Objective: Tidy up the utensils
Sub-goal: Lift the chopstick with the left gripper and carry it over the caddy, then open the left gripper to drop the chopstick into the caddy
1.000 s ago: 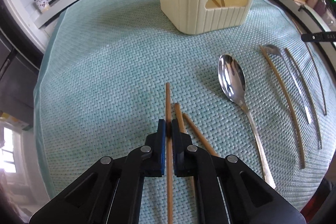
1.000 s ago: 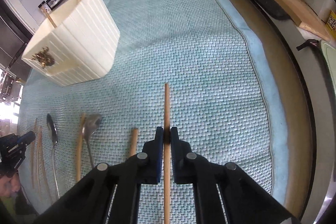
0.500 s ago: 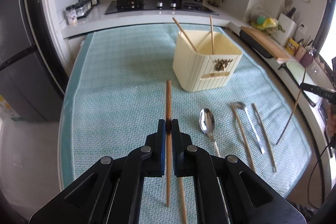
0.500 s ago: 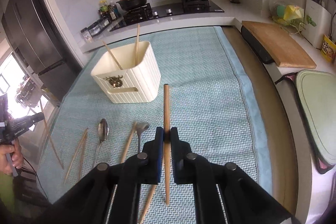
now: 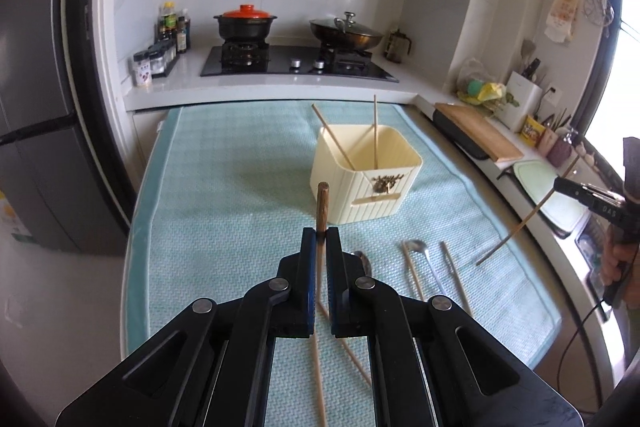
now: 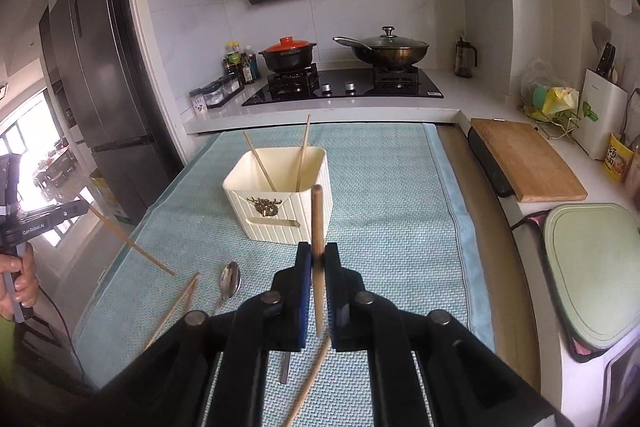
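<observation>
Two chopsticks already lean inside the cream holder (image 5: 366,173), which stands on the far middle of the teal mat (image 5: 224,167), so we judge the sorting begun but well short of finished. We carry two more now: our left gripper (image 5: 321,241) is clamped tight on a dark-tipped chopstick (image 5: 321,205), held clear of the mat and pointing toward the holder's near left side, and our right gripper (image 6: 318,255) pinches a second chopstick (image 6: 317,223) just in front of the holder's near wall.

Left on the mat, as we see from the left wrist: a steel spoon (image 5: 363,263) just right of our closed jaws, a smaller spoon (image 5: 420,247) with loose chopsticks on both sides of it, and one more chopstick (image 5: 348,351) lying near, under our fingers. By our count, about half a dozen pieces still wait besides the pair in hand. We reckon dropping both held sticks into the holder comes next.
</observation>
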The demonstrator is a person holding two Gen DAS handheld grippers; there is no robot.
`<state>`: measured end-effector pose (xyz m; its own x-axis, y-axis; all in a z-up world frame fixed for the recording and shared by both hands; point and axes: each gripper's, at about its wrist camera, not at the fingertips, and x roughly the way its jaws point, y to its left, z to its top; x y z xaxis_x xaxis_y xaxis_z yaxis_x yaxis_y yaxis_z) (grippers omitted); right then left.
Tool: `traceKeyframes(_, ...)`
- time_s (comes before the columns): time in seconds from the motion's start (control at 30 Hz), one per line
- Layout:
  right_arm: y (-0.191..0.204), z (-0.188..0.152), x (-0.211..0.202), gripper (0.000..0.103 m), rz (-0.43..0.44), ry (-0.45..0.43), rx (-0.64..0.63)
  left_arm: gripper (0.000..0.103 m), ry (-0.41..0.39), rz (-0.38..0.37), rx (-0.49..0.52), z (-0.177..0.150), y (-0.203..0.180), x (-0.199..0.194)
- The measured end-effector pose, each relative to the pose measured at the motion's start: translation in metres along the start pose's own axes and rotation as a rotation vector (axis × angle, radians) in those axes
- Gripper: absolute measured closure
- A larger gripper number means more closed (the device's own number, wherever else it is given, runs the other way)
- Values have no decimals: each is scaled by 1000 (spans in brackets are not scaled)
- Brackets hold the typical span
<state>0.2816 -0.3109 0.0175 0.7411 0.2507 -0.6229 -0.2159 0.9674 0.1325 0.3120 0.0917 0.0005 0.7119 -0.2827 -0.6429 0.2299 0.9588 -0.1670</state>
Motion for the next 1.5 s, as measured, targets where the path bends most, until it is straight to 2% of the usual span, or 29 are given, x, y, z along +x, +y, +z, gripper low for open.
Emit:
traceKeyframes(0.33,15,22,-14,96,-4,-46,-44,100,-35,-58,-13,26,-6,-15)
traceKeyframes(0.63,31,69,-6,96,3,-103,-77,100,-98,-91,1,92,-24,-14)
traceKeyframes(0.87,46,124,9,96,18,-178,-100,100,-159,-80,44,153,-47,8)
traceKeyframes(1.0,53,149,31,96,39,-187,-112,100,-151,-74,61,175,-55,40)
traceKeyframes(1.2,65,161,92,96,71,-107,-144,100,-61,-92,56,181,-55,107)
traceKeyframes(1.5,61,153,224,96,115,163,-115,100,125,-99,-4,162,-37,215)
